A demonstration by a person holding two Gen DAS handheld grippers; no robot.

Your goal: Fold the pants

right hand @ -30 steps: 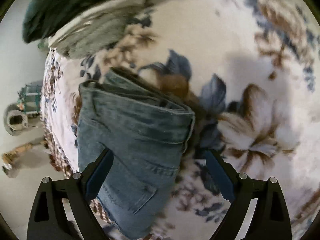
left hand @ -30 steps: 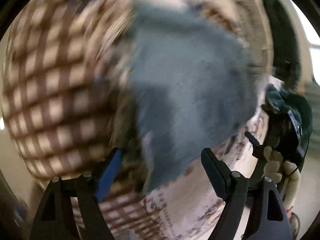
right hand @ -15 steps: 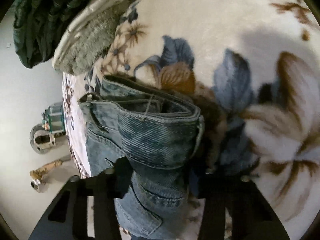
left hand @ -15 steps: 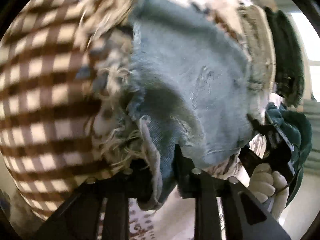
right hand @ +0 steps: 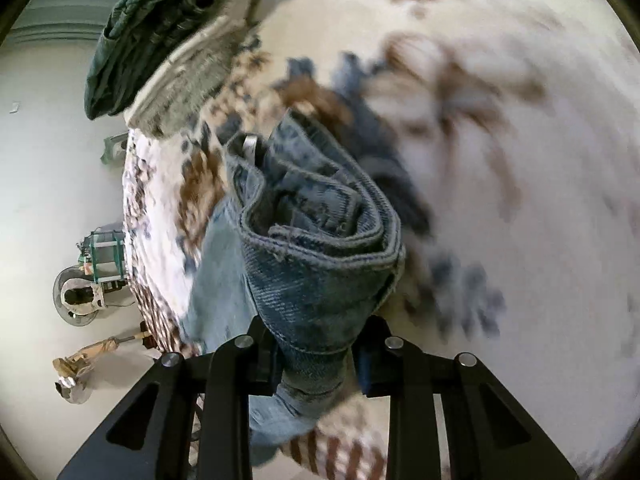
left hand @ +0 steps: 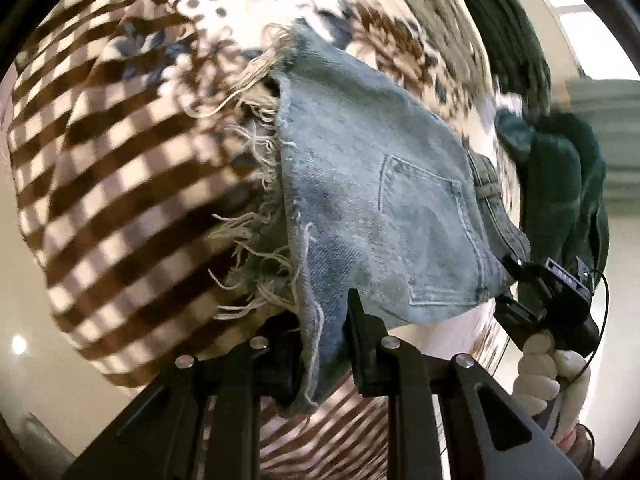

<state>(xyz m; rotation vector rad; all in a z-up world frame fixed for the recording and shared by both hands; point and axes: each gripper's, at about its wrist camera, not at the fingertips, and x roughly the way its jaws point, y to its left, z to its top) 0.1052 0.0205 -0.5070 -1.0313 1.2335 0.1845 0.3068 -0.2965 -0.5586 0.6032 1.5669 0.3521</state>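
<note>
The pants are light blue jeans (left hand: pixel 372 216) with frayed hems and a back pocket, lifted off a floral and checked blanket (left hand: pixel 120 184). My left gripper (left hand: pixel 324 344) is shut on the frayed hem end of the jeans. My right gripper (right hand: pixel 316 344) is shut on the thick folded waistband end (right hand: pixel 320 248). The right gripper and the gloved hand holding it show at the right of the left wrist view (left hand: pixel 552 304). The jeans hang stretched between both grippers.
A dark green garment (right hand: pixel 152 28) and a grey knitted one (right hand: pixel 188 76) lie at the blanket's far edge. The bed edge drops to a pale floor (right hand: pixel 48 168) with a small wheeled device (right hand: pixel 92 280) and a brush-like tool (right hand: pixel 88 360).
Both grippers went from open to shut on the jeans, left on the hem, right on the waistband. The jeans have since been lifted off the blanket and the views are tilted.
</note>
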